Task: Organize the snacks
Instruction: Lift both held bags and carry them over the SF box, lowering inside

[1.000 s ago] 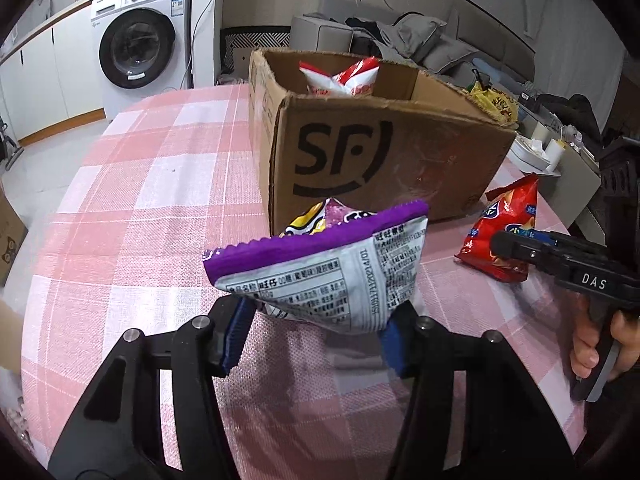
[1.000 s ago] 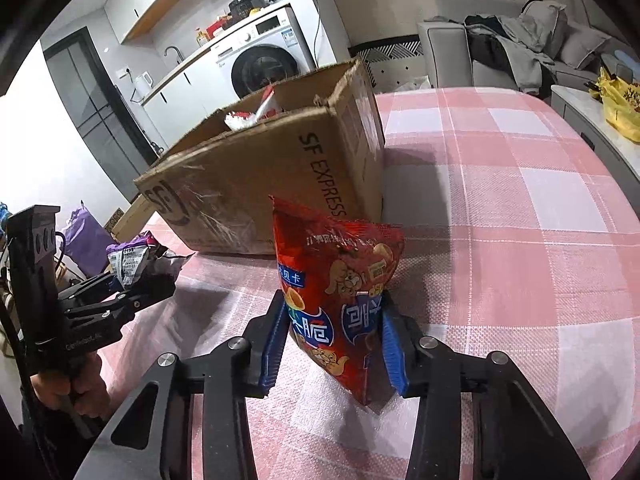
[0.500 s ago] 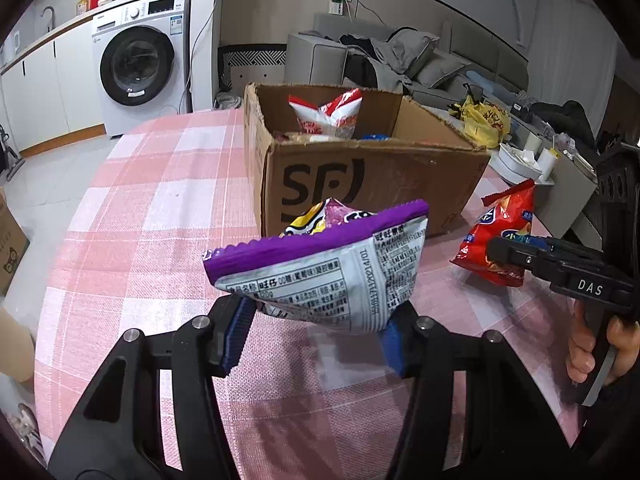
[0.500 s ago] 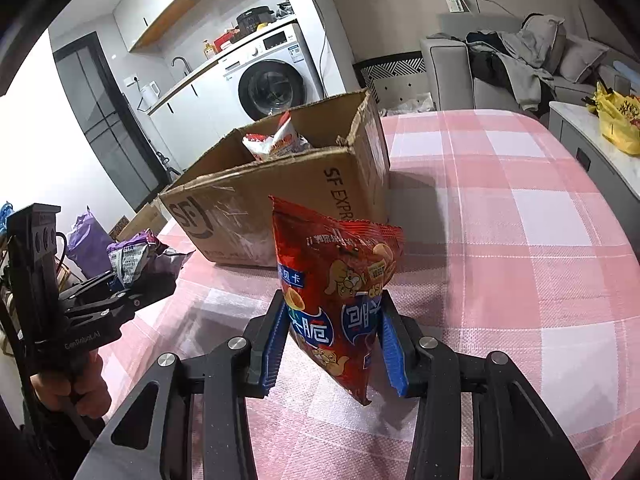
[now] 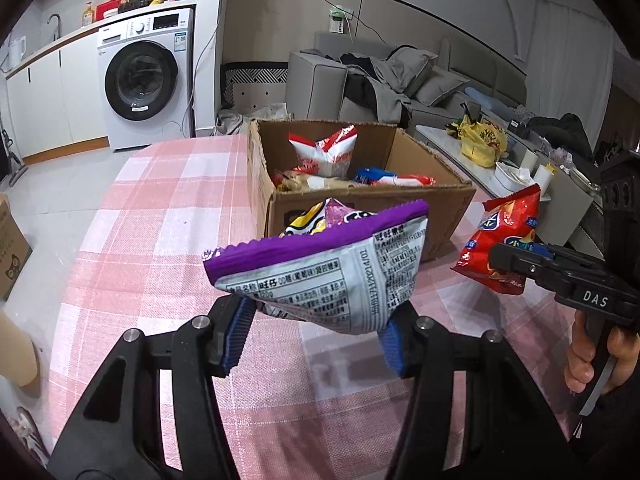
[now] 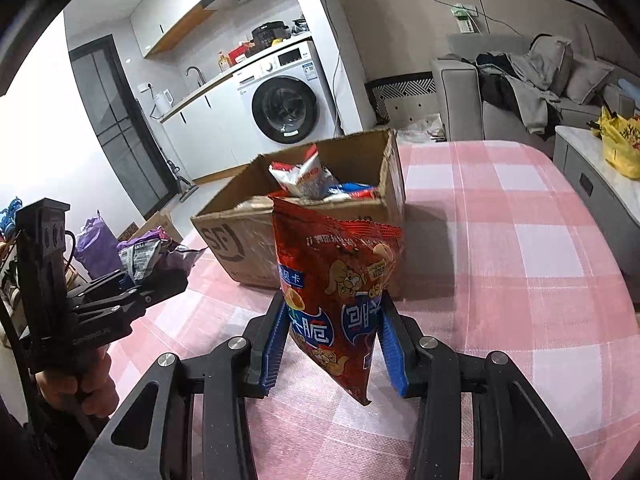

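Observation:
My left gripper [image 5: 316,336] is shut on a purple and white snack bag [image 5: 332,276], held in the air in front of the open cardboard box [image 5: 372,200]. My right gripper [image 6: 334,340] is shut on a red snack bag [image 6: 336,292], held up before the same box [image 6: 236,236]. The box holds several snack packs, among them a red and white bag [image 5: 324,152]. The right gripper and red bag [image 5: 500,248] also show at the right of the left wrist view. The left gripper and purple bag [image 6: 140,252] show at the left of the right wrist view.
The box stands on a table with a pink checked cloth [image 5: 160,216]. A washing machine [image 5: 140,80], a grey sofa [image 5: 384,76] and a side table with a yellow bag [image 5: 480,140] stand beyond the table. A small carton [image 5: 10,252] is on the floor at left.
Both grippers have risen with their bags, so the inside of the box and its snack packs now show. The grips have not changed.

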A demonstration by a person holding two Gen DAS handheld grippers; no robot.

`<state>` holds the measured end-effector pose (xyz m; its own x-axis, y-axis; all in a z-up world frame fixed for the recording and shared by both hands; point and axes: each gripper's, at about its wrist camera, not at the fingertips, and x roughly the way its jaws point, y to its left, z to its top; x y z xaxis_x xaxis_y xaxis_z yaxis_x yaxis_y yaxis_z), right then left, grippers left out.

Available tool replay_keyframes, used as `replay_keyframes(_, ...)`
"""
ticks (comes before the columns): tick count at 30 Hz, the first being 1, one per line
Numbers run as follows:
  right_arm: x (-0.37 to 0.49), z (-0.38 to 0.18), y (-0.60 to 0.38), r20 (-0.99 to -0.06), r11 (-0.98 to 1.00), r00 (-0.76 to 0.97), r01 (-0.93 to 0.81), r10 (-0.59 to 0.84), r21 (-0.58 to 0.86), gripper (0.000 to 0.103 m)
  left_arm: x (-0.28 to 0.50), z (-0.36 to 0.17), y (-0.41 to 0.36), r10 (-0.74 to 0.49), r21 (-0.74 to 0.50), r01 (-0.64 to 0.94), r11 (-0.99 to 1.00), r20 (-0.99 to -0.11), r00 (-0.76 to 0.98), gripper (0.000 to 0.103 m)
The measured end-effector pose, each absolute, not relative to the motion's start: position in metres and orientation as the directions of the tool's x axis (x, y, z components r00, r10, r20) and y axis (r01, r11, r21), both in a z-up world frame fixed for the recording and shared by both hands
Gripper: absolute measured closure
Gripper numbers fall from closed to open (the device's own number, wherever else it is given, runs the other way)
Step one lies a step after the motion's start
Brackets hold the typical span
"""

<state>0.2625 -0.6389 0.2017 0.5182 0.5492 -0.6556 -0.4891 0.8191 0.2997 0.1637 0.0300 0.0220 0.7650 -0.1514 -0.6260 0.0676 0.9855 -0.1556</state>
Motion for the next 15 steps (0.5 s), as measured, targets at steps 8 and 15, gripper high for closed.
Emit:
replay_keyframes(8, 0.261, 0.219, -0.638, -0.634, 0.815, 0.538, -0.503, 0.555, 0.287, 0.06, 0.15, 0.048, 0.035, -0.149, -0.157, 0.067, 0.985, -0.593, 0.792, 0.051)
replay_keyframes(15, 0.262, 0.234, -0.636, -0.615, 0.811, 0.553, -0.517, 0.562, 0.276, 0.06, 0.15, 0.065, 0.032, -0.142, -0.151, 0.066, 0.986, -0.579, 0.803, 0.051)
